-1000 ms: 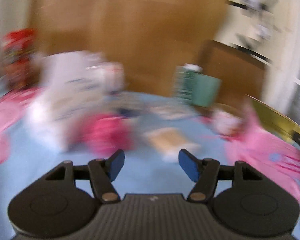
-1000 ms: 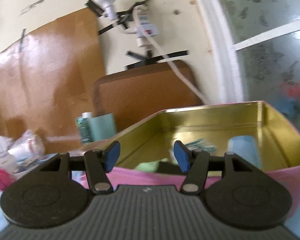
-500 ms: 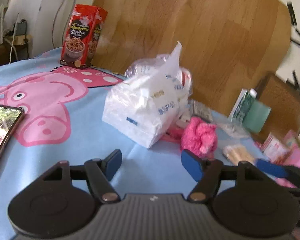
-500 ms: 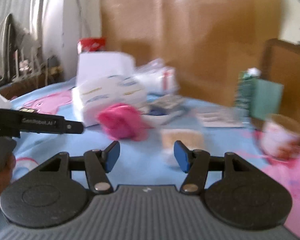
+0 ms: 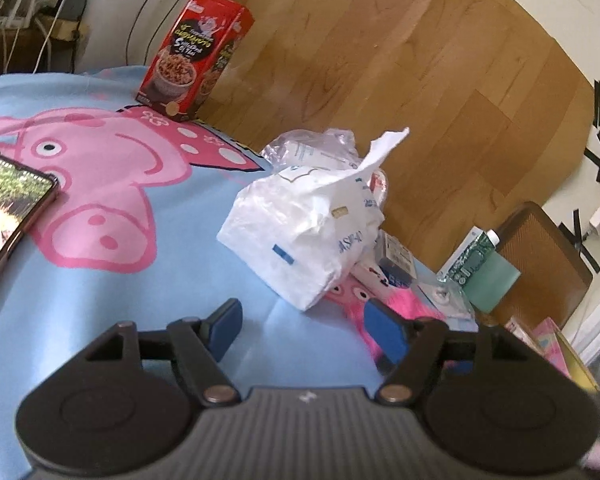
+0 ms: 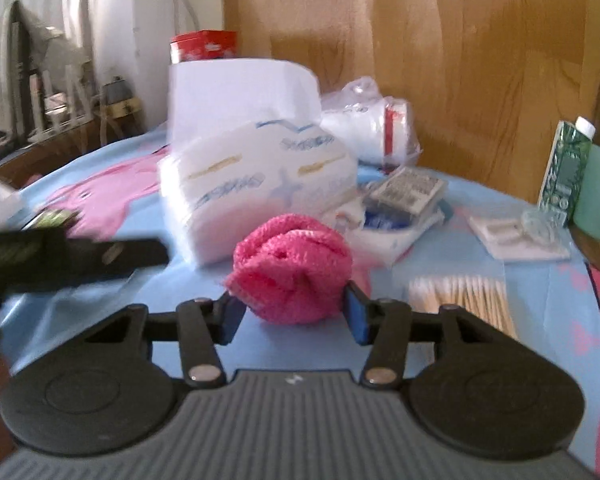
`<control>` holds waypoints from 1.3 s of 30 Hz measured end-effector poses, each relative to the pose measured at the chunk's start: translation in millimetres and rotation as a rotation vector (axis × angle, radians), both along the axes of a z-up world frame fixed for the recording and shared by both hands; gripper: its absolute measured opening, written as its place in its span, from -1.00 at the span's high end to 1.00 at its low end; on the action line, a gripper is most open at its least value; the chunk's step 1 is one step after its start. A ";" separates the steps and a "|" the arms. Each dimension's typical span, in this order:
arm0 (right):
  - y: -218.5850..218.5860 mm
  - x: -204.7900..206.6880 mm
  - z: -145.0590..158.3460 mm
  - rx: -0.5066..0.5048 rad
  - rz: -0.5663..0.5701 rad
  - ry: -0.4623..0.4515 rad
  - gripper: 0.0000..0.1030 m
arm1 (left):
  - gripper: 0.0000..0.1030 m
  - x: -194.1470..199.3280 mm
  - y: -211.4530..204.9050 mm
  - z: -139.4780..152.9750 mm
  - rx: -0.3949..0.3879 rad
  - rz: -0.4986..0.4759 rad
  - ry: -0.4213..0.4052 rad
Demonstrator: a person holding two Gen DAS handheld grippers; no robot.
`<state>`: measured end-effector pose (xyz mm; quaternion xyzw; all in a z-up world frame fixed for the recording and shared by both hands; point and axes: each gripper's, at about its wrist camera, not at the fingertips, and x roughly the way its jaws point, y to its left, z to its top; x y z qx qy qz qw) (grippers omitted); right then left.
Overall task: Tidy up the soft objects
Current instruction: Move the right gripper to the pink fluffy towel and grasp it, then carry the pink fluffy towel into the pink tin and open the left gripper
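My right gripper [image 6: 294,314] wide, straddling pink puff [image 6: 290,270] to pinch it | left gripper [image 5: 302,330] wide, empty, waiting aside.

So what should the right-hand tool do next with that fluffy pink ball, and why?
Probably close its jaws. The right gripper is open, with the pink ball sitting on the blue cloth right between its blue pads, apparently not yet squeezed. The left gripper is open and aimed beside the white tissue pack, holding nothing.

phone [image 5: 8,216]: cut by left edge | pink puff [image 5: 416,306]: mostly behind jaws | tissue pack [image 6: 256,176]: blurred
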<state>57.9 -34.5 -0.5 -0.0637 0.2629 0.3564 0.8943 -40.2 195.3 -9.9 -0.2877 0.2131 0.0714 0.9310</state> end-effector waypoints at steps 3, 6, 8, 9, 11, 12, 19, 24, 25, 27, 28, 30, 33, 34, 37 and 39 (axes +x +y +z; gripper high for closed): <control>-20.3 -42.4 -3.4 -0.028 0.053 -0.046 -0.05 | -0.43 3.6 -4.6 1.2 0.026 -0.037 0.021; -51.7 -84.4 -7.5 -0.071 0.045 -0.113 -0.06 | -0.56 7.6 -14.3 4.0 0.071 -0.081 0.046; -70.3 -100.7 -10.9 -0.084 0.006 -0.149 -0.06 | -0.56 8.7 -24.4 6.4 0.101 -0.123 0.053; -80.9 -107.4 -12.0 -0.087 -0.023 -0.157 -0.07 | -0.57 8.1 -31.6 8.0 0.115 -0.146 0.051; -98.7 -110.4 -14.2 -0.073 -0.081 -0.149 -0.08 | -0.57 6.6 -45.9 9.2 0.086 -0.218 0.041; -105.6 -110.6 -15.6 -0.063 -0.106 -0.138 -0.10 | -0.57 7.0 -55.7 9.9 0.057 -0.281 0.036; -120.7 -109.4 -19.1 0.000 -0.140 -0.096 -0.17 | -0.45 10.8 -143.9 24.4 0.126 -0.613 0.021; -128.0 -117.3 -21.0 0.018 -0.147 -0.112 0.02 | 0.06 19.5 -179.1 17.9 0.144 -0.695 0.063; -133.2 -118.5 -21.0 0.037 -0.165 -0.116 0.02 | 0.07 20.3 -184.5 21.8 0.156 -0.700 0.054; -145.9 -119.4 -19.2 0.087 -0.200 -0.134 0.02 | 0.07 24.3 -194.7 31.8 0.174 -0.718 0.035; -152.6 -121.5 -17.6 0.106 -0.223 -0.157 0.02 | 0.07 26.7 -201.4 37.5 0.183 -0.730 0.023; -164.7 -123.0 -13.3 0.131 -0.273 -0.205 0.02 | 0.06 34.4 -219.5 49.1 0.206 -0.755 -0.005; -190.1 -119.5 -5.4 0.184 -0.374 -0.255 0.02 | 0.05 47.9 -254.8 64.3 0.246 -0.807 -0.054; -200.4 -115.7 -2.7 0.197 -0.413 -0.267 0.02 | 0.05 53.4 -266.8 67.5 0.256 -0.825 -0.066; -227.4 -103.9 2.5 0.203 -0.517 -0.287 0.02 | 0.05 70.2 -307.7 74.6 0.275 -0.882 -0.085; -245.2 -95.5 4.1 0.201 -0.593 -0.298 0.01 | 0.03 79.4 -334.0 77.6 0.287 -0.910 -0.098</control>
